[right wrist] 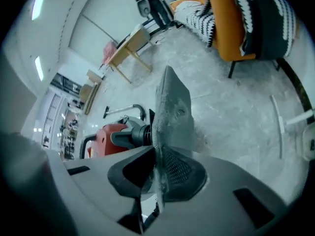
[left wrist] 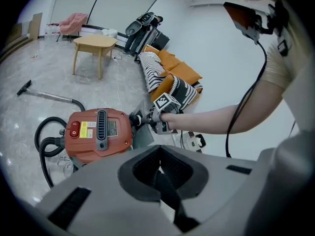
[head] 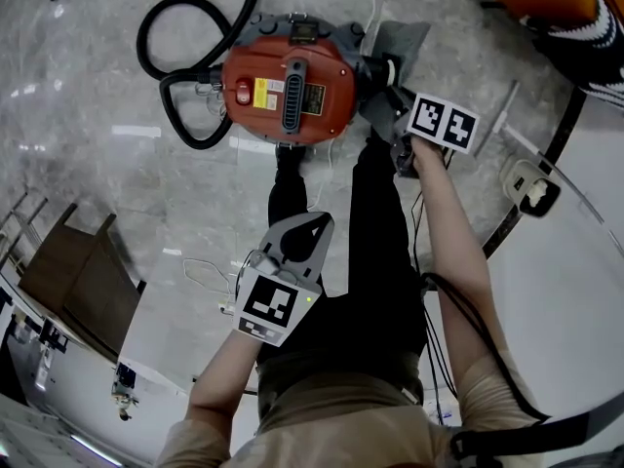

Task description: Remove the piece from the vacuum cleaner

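Pale stone floor (head: pixel 107 154) below, and the red vacuum cleaner (head: pixel 288 88) sits on it just ahead of the person's legs (head: pixel 375 242), black hose (head: pixel 156 27) looping off one side. On the opposite side the flat grey piece (right wrist: pixel 172 107) stands edge-on at the black port (right wrist: pixel 133 134), still attached by the look of it. The right gripper (head: pixel 382 94) is on it, fingers clamped on the plate. The left gripper (head: pixel 310 227) hangs back, fingers together, empty. Grip made; next it likely needs a steady pull straight off the port, maybe with the left bracing the body.
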Demonstrator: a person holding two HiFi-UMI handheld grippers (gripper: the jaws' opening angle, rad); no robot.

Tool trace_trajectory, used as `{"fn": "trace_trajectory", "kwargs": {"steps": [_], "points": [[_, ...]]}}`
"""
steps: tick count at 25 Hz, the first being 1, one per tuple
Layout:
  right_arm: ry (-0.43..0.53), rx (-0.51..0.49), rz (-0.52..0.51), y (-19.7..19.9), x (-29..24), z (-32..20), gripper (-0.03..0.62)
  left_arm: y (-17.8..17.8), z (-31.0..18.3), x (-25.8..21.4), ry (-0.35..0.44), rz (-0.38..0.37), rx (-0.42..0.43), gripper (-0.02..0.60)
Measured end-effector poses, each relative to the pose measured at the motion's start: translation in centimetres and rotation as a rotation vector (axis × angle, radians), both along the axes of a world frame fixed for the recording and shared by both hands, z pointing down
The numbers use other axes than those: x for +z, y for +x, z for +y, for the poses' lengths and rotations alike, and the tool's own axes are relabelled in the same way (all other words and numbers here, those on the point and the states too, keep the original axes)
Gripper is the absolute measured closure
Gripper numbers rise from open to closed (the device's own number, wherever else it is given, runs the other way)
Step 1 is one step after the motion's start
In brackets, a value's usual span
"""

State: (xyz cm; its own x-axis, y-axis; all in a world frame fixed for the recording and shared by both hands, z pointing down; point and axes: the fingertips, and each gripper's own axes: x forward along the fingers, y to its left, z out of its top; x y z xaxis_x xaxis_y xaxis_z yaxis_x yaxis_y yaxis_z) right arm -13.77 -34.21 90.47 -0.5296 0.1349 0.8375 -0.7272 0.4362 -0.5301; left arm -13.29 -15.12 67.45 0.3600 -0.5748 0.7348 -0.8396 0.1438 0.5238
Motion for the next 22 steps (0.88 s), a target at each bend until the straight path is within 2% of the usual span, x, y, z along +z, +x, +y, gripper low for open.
{"fn": "trace_trajectory", "kwargs": {"steps": [2,3,10,14,18,22], "points": [[-0.015,0.052,-0.027,0.4,0.1,-0.2,0.536,0.2,-0.1,0.1,0.0,0.005,-0.001,0.589],[-0.008,0.041,-0.031,0.4,0.1,-0.2,0.536,0.2,-0.1,0.1,-0.001,0.007,-0.002,0.589],[0.049,-0.148,0.006,0.2,0.2,0.0,0.536,0.6,-0.2,0.5,-0.012,0.012,0.0,0.589],[0.131,-0.296,0.081,0.3,0.9,0.2,0.536,0.9,-0.5,0.6,-0.008,0.015,0.006,0.589],[0.193,-0.373,0.087,0.5,1.0,0.3,0.537,1.0,-0.6,0.8,-0.009,0.018,0.004,0.589],[0.32,-0.568,0.126,0.9,1.4,0.7,0.539,0.9,-0.1,1.6,-0.032,0.006,0.02,0.589]]}}
